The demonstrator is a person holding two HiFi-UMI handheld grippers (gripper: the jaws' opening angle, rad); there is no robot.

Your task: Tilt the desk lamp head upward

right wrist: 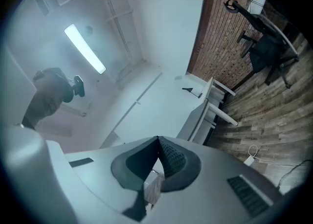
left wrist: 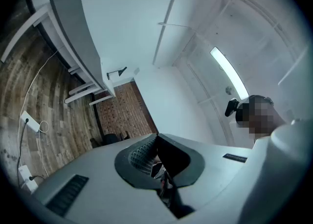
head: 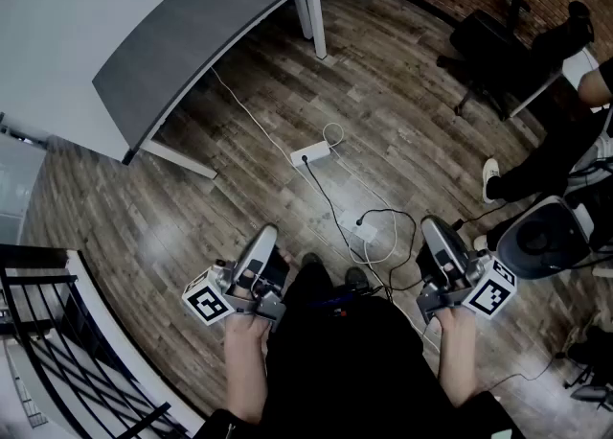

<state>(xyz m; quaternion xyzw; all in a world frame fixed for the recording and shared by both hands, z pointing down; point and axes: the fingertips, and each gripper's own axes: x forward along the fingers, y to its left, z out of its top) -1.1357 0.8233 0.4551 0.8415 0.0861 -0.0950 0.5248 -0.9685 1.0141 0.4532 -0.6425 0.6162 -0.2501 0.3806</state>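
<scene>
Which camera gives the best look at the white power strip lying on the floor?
The head view: the white power strip lies near mid-frame on the floor, seen whole from above. The left gripper view shows it small at the left edge; the right gripper view shows only a tiny white patch low right.
</scene>
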